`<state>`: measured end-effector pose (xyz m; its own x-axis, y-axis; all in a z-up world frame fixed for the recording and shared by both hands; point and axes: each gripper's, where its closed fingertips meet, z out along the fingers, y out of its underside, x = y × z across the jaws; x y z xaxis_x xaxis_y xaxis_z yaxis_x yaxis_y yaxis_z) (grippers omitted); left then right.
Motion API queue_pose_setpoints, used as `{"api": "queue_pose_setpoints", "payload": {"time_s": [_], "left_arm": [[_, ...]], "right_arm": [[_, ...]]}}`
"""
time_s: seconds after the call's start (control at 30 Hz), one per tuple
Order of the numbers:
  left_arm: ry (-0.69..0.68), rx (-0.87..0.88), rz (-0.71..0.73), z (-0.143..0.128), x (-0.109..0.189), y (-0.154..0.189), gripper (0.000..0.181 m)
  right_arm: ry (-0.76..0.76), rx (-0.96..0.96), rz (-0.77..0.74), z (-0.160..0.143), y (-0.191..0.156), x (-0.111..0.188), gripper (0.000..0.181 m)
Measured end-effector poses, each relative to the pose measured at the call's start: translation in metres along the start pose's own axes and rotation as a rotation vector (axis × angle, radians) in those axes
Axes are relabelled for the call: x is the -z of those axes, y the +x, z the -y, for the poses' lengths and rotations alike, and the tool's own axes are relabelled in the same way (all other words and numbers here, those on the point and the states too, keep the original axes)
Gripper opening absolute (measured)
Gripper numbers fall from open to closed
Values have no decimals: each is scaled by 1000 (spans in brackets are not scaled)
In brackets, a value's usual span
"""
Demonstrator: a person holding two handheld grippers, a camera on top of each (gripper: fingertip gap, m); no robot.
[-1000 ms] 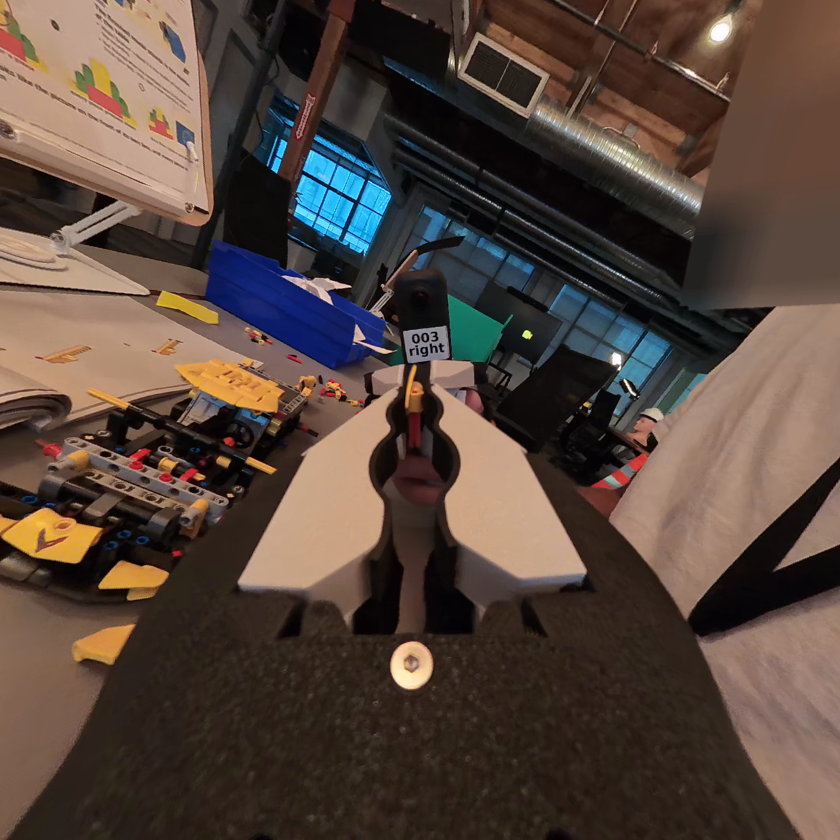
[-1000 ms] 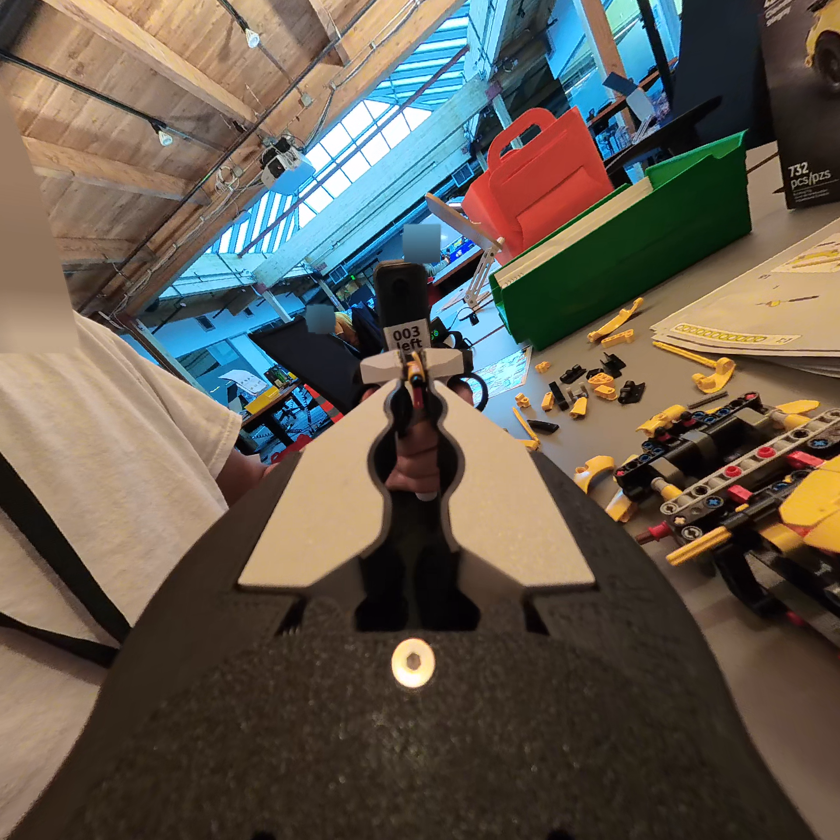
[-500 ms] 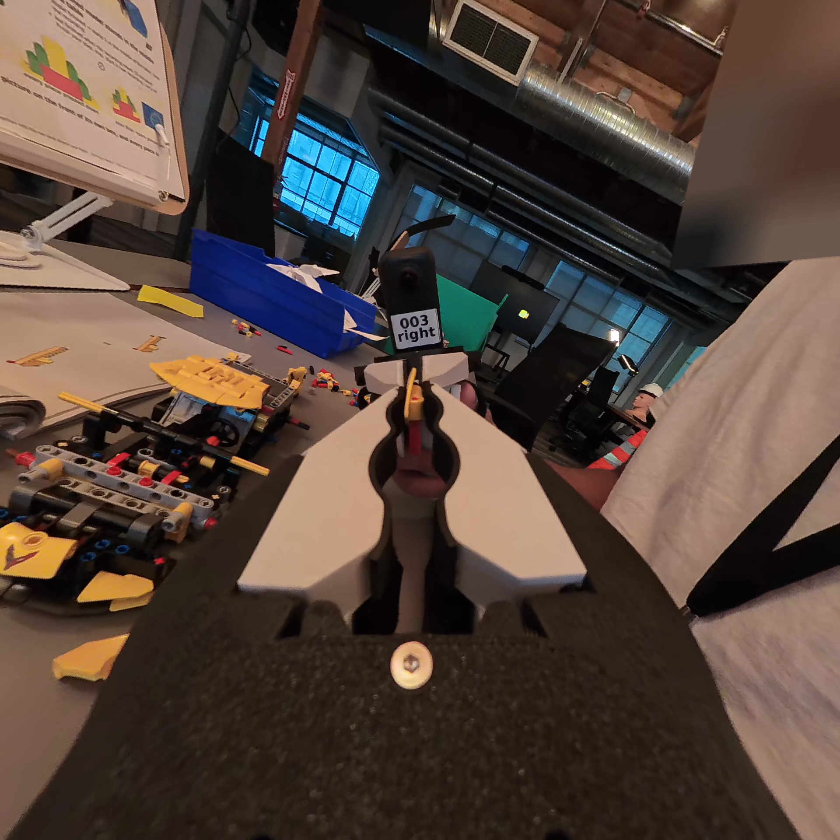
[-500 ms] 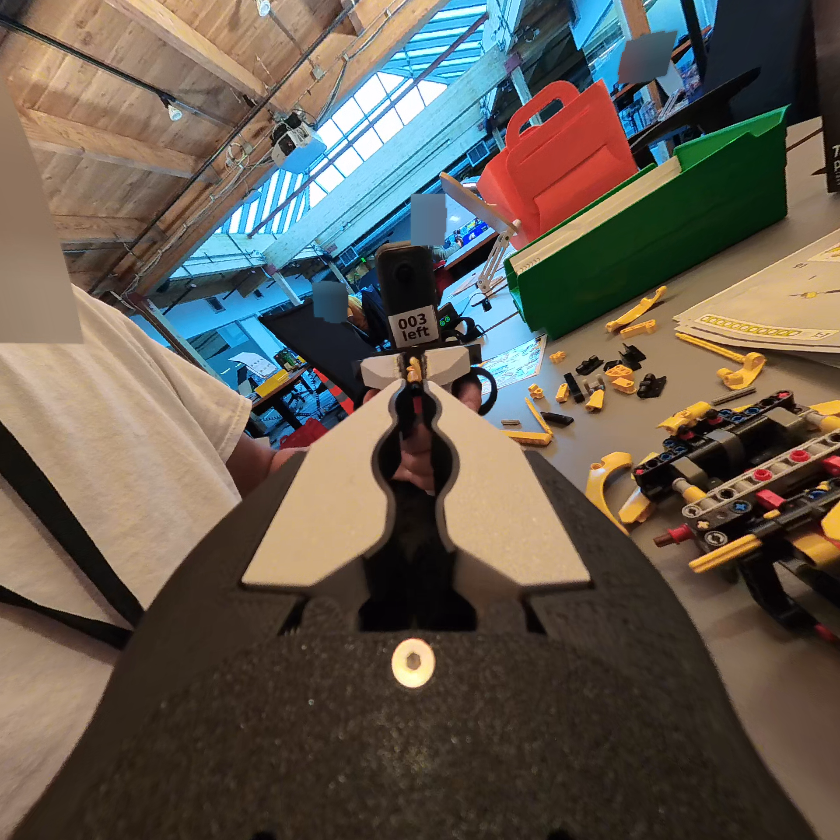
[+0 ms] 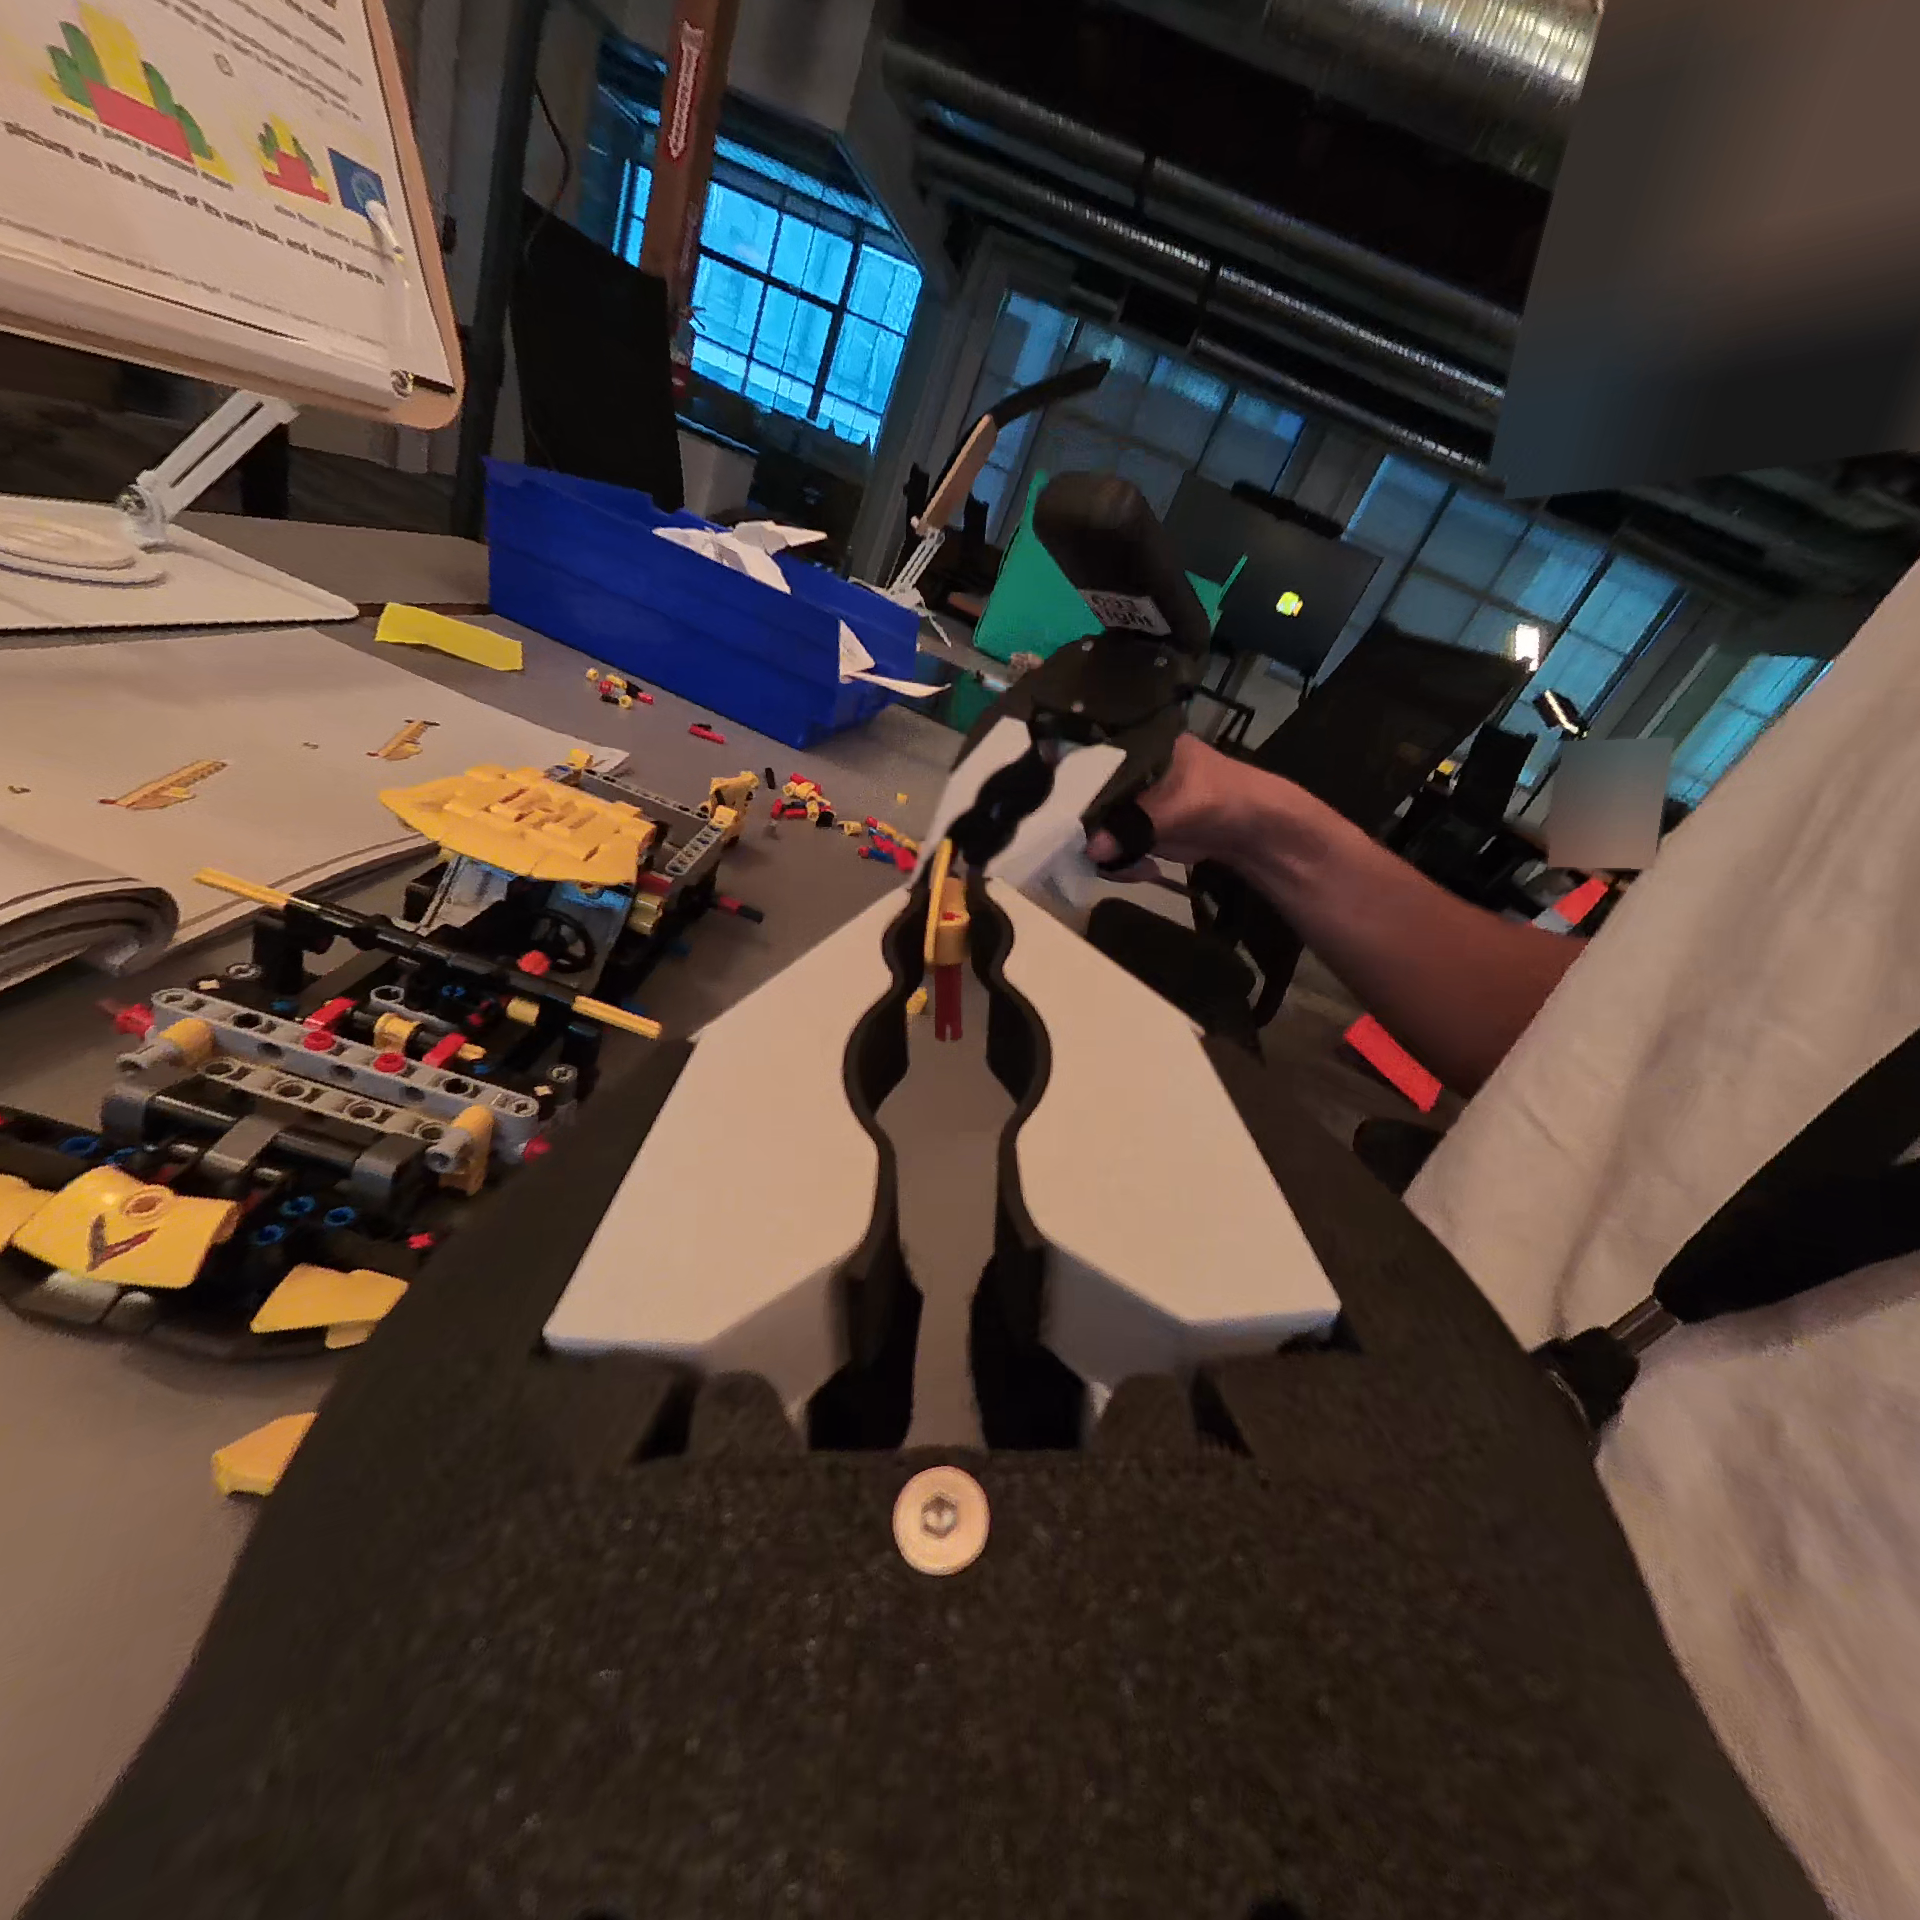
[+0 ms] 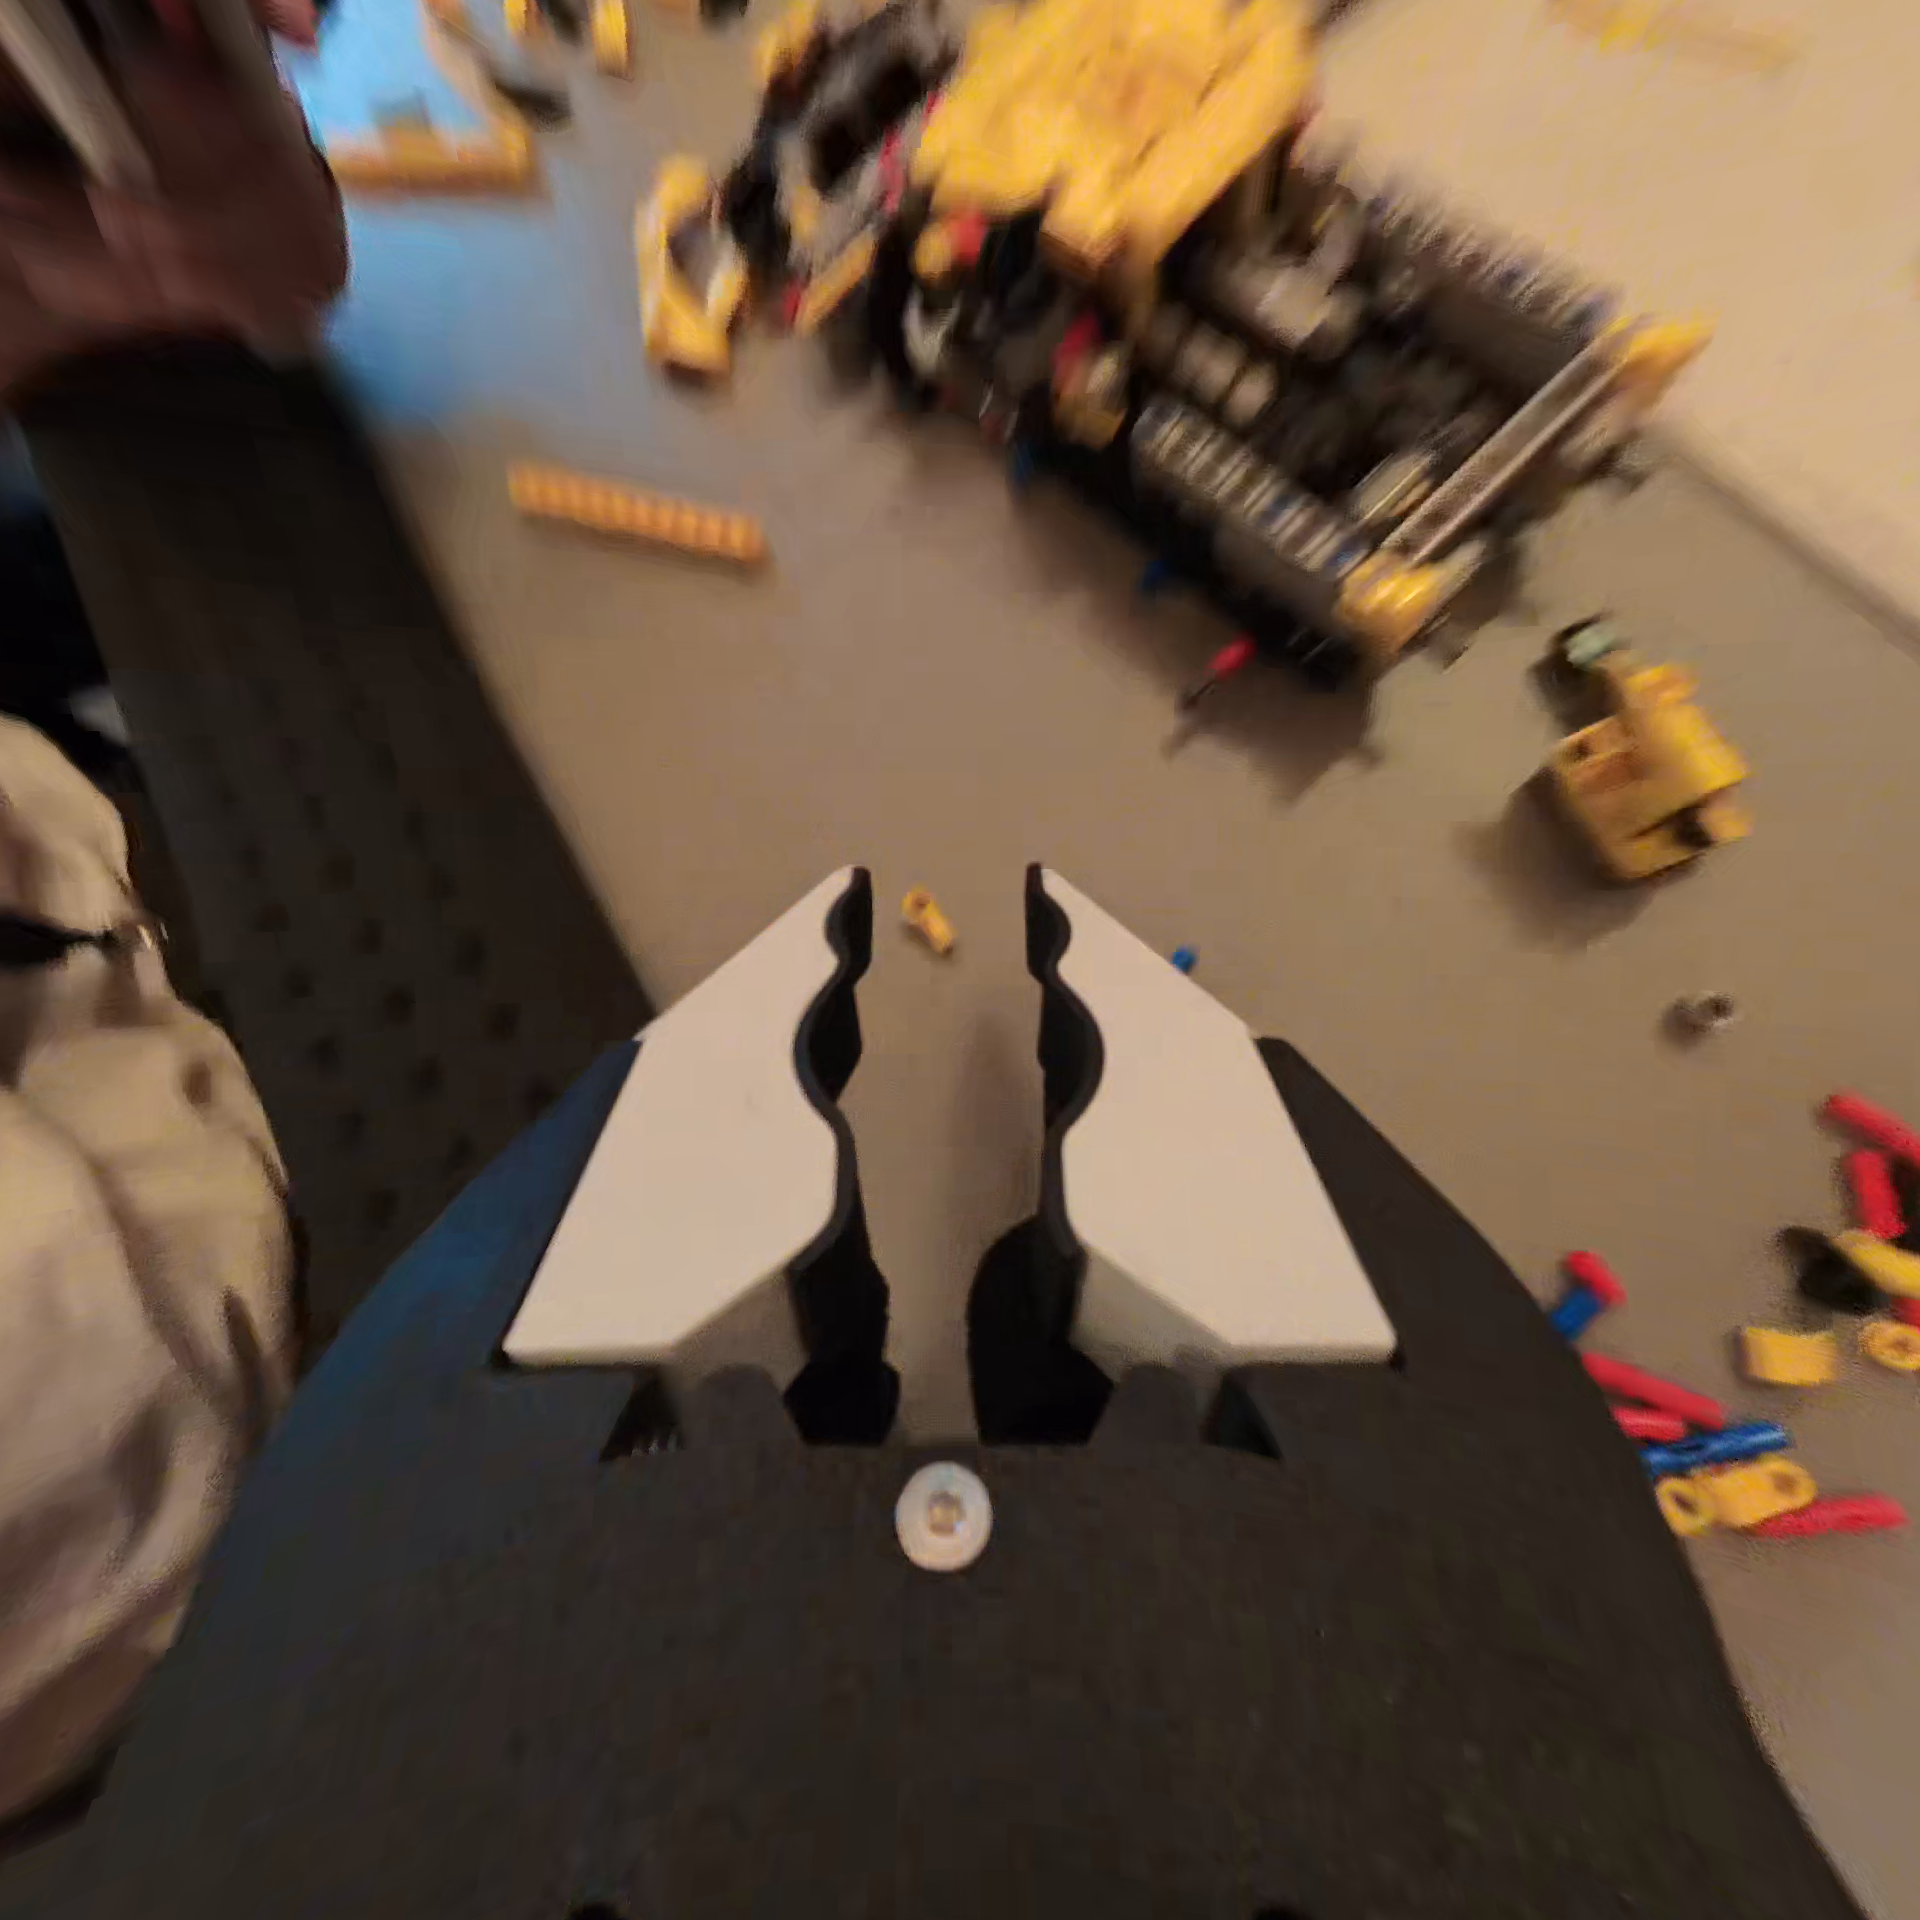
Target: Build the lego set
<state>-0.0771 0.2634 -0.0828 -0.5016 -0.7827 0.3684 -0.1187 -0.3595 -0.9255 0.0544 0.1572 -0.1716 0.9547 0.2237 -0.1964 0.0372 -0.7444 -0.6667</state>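
Left gripper: tips pressed together on a small yellow connector with a red pin, held above the grey table.

Right gripper: jaws spread, holding nothing, pointed down at the table; the view is blurred. In the left wrist view it shows beyond the left gripper's tips, carried in a person's hand.

Small yellow piece: lying on the table, seen between the right gripper's spread tips.

Partly built lego car: yellow, black and grey, on the table to the left of the left gripper; a yellow panel sits on top at its far end.

Yellow sub-assembly: a blocky part on the table, apart from the car, near its end.

Loose small pieces: red, blue and yellow pins scattered on the table, right of the right gripper.

Long yellow beam: lying alone on the table, beside the car.

Instruction booklet: open, flat, just behind the car.

Blue bin: beyond the car, holding white paper.

Board with printed sheet: raised on a white arm, above the booklet.
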Motion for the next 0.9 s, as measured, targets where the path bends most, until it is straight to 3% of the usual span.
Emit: {"api": "queue_pose_setpoints", "payload": {"time_s": [0.17,0.57,0.7,0.9], "left_arm": [[-29,-17,1,-5,-3,1,7],[-29,-20,4,-5,-2,1,7],[-19,-27,23,-4,-1,-1,7],[-33,-28,17,-7,-3,0,7]], "right_arm": [[-148,170,-94,-30,-7,-23,28],[-208,205,-67,-24,-2,-30,22],[-159,57,-168,-14,3,-20,28],[-120,-299,-319,-23,-12,-13,39]]}}
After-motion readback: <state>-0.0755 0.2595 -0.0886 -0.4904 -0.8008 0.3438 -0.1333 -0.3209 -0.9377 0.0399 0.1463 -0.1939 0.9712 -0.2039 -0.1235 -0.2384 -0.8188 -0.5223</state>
